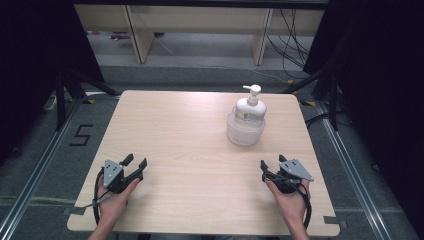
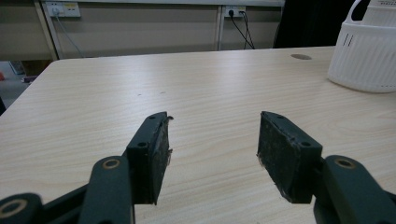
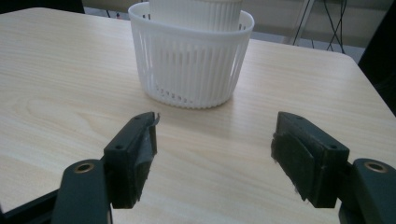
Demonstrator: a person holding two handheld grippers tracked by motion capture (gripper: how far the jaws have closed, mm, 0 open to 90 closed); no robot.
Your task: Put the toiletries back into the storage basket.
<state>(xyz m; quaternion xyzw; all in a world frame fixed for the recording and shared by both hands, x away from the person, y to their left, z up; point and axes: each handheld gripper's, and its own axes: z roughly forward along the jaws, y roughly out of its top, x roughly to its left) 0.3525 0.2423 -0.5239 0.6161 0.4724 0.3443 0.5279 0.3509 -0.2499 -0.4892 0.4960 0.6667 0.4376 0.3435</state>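
well, on the far right part of the pale wooden table (image 1: 200,150) stands a white ribbed basket (image 1: 245,131), round and open-topped, with thin upright slots all around its wall. inside it sits a pump bottle (image 1: 250,107), white with a clear-looking lower body and a white pump head whose spout points toward the left in the high view. the bottle stands upright and rises well above the basket's rim.

the left gripper (image 1: 136,162) rests near the table's near-left corner, held in the person's left hand (image 1: 114,197). its 2 black jaws are spread wide apart with nothing between them, just bare wood. in the left gripper view the basket shows at the upper right, well apart from the jaws, and a small round dark mark lies on the tabletop to its left.

the right gripper (image 1: 271,162) sits near the near-right edge, held in the right hand (image 1: 290,200), with a grey 3-cornered plate on top. its jaws also stand wide apart and empty. in the right gripper view the basket stands straight ahead, a little left of centre, with a clear stretch of table between it and the jaw tips.

nothing lies on the table between either gripper and the basket. beyond the table there is grey floor, pale wooden furniture legs and loose cables (image 1: 292,45), and black stands at both sides. a "5" is marked on the floor (image 1: 80,135) at the left.
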